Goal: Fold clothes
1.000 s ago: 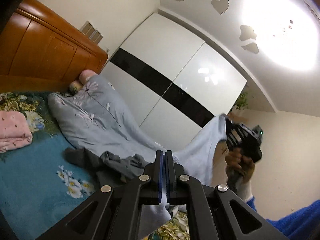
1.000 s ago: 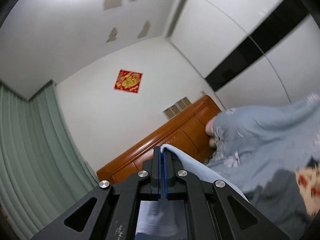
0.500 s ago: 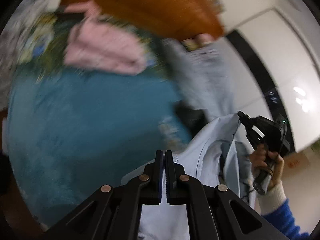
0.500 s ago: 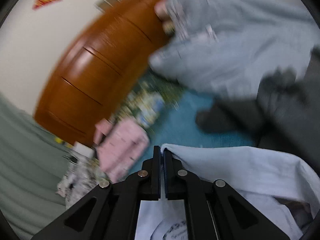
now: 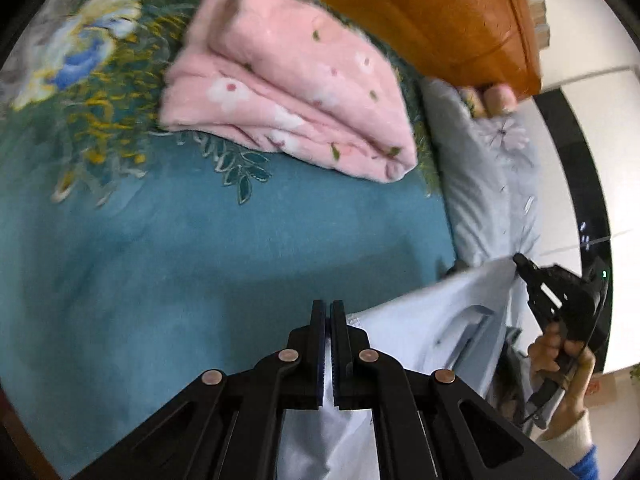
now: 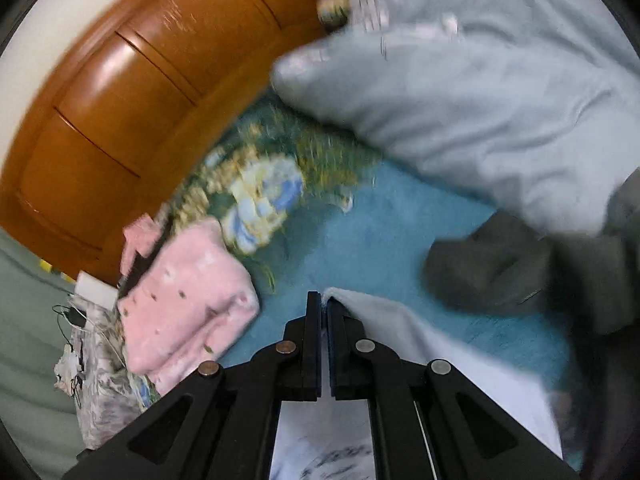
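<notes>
Fabric first: both grippers had their fingers clamped tight on a pale blue shirt. The left gripper pinched one edge with the cloth running down between its jaws, and the right gripper did the same with the other edge, so the shirt was stretched between them over the bed. In the left wrist view you could also see the right gripper off to the side, held in a hand with a cream cuff and blue sleeve, shirt corner nipped at its tip.

Under the shirt was a teal bedspread with a floral print toward the head end. Just past the shirt in the right wrist view sat a crumpled dark grey garment, lying on the bedspread. Further up, a folded pink blanket with little flowers on it rested on the floral part. Beside that, a light grey-blue duvet was bunched up along one side, reaching toward the headboard, which was orange-brown wood. Right wrist view was pretty motion-blurred, so finer details there are a no-go.
</notes>
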`<state>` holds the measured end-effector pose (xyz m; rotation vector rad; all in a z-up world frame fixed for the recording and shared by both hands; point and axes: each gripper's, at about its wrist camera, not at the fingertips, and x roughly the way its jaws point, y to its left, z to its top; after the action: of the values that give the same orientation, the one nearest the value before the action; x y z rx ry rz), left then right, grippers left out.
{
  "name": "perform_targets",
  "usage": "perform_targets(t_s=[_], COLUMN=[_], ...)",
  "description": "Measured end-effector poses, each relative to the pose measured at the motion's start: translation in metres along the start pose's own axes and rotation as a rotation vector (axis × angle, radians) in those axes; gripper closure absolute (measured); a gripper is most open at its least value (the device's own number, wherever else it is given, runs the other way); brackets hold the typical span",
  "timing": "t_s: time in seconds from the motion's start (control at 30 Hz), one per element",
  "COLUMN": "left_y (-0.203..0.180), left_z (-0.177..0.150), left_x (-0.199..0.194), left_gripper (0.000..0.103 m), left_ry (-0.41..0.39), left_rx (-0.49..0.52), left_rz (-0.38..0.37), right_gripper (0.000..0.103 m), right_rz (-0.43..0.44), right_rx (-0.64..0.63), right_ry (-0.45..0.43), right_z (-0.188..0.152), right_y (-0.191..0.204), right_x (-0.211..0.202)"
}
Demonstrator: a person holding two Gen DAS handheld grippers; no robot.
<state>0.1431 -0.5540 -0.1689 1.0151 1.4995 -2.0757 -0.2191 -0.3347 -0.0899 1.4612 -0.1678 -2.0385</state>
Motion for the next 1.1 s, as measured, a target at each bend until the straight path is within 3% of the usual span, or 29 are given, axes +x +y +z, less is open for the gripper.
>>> perform_targets(t_s=[0.13, 0.2, 0.3, 0.37, 0.5, 0.7, 0.83, 0.97, 1.1], left_y=[0.006, 0.005, -0.009, -0.022, -0.035, -0.030, -0.025, -0.020, -0.017], left_z=[0.006, 0.003, -0.015, -0.032, -0.065, -0.085, -0.080, -0.078, -0.074], left_x=[0.002, -0.004, -0.011, -0.006, 0.019, 0.053, 0.046, 0.044, 0.036], left_gripper=[0.098, 0.078, 0.057, 0.052, 0.052, 0.055, 0.064, 0.079, 0.080], left_ry=[-0.003, 0.000, 0.019, 0.056, 0.139, 0.212, 0.189, 0.193, 0.201], left_rx=[0.016, 0.050, 0.176, 0.281, 0.405, 0.403, 0.383, 0.396, 0.371], left_rz=[0.026, 0.026, 0.055, 0.107, 0.192, 0.289, 0.285, 0.262, 0.200], right_gripper=[0.095, 0.074, 0.073, 0.073, 0.073, 0.073, 0.073, 0.072, 0.060], right_rz=[-0.001, 0.048, 0.058, 0.045, 0.031, 0.030, 0.032, 0.005, 0.004], right_rx=[-0.015, 0.016, -0.006, -0.033, 0.007, 0.007, 0.022, 0.043, 0.044], right_ry=[0.011, -0.001, 0.001, 0.007, 0.040, 0.158, 0.181, 0.151, 0.143], right_z=[-0.015, -0.025, -0.047, -0.063, -0.081, -0.092, -0.092, -0.077, -0.062], right_y=[0.001, -0.006, -0.016, -0.025, -0.053, -0.065, -0.063, -0.057, -0.049], right_x=[0.014, 0.005, -0.009, -0.017, -0.022, 0.005, 0.029, 0.045, 0.058])
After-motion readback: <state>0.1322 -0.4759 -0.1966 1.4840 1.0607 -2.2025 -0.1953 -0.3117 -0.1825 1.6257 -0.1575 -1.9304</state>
